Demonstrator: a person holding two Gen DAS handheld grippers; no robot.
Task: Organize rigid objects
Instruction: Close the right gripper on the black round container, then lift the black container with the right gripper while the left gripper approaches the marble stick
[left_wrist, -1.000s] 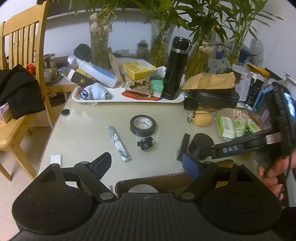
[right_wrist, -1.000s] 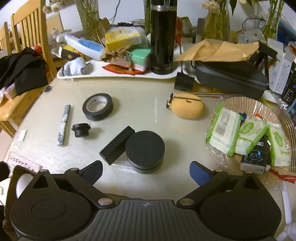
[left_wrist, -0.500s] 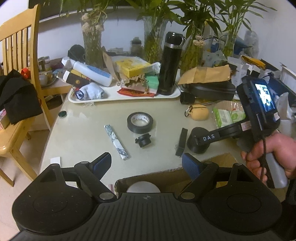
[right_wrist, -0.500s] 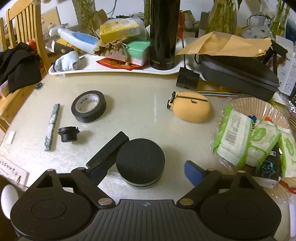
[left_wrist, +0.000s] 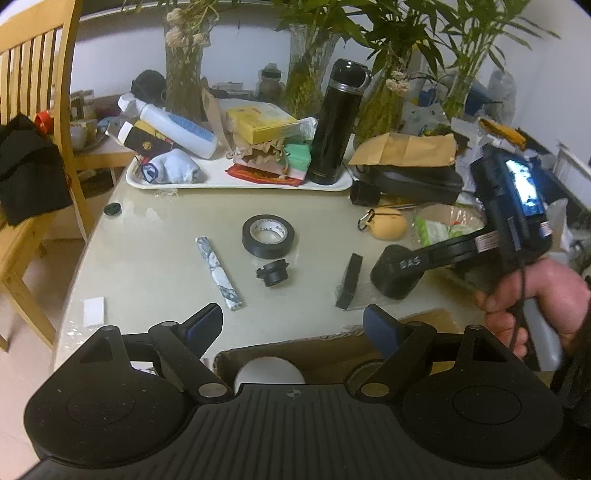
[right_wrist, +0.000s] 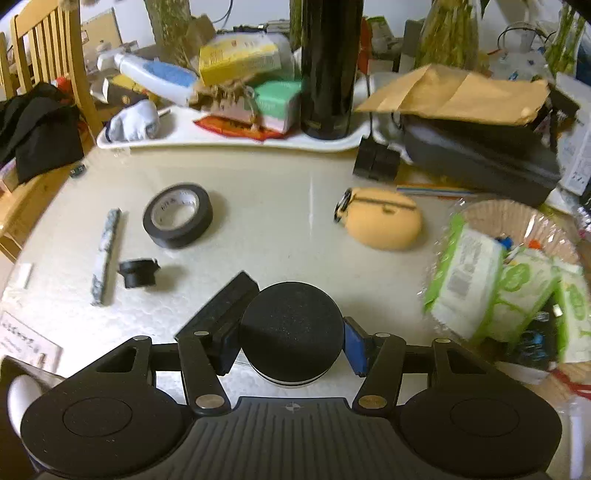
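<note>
On the table lie a black tape roll (left_wrist: 268, 235) (right_wrist: 178, 215), a marbled stick (left_wrist: 218, 272) (right_wrist: 106, 254), a small black lens-like part (left_wrist: 272, 273) (right_wrist: 139, 272) and a flat black bar (left_wrist: 350, 280) (right_wrist: 221, 314). A round black case (right_wrist: 291, 328) stands beside the bar. My right gripper (right_wrist: 291, 339) straddles the case, its jaws closing, and both blue pads (right_wrist: 354, 345) touch the case's sides. A hand (left_wrist: 535, 295) holds that gripper in the left wrist view. My left gripper (left_wrist: 291, 321) hangs open over a cardboard box (left_wrist: 332, 350), holding nothing.
A white tray (left_wrist: 240, 182) at the back carries a black flask (left_wrist: 338, 122), bottles and boxes. A yellow pouch (right_wrist: 384, 218), a black zip case (right_wrist: 480, 155) and a basket (right_wrist: 517, 218) of wipes fill the right. A wooden chair (left_wrist: 37, 110) stands left. A white round thing (left_wrist: 269, 373) sits in the box.
My right gripper moved forward over the round black case and its jaws narrowed from wide apart until the pads met the case. The left gripper stayed open.
</note>
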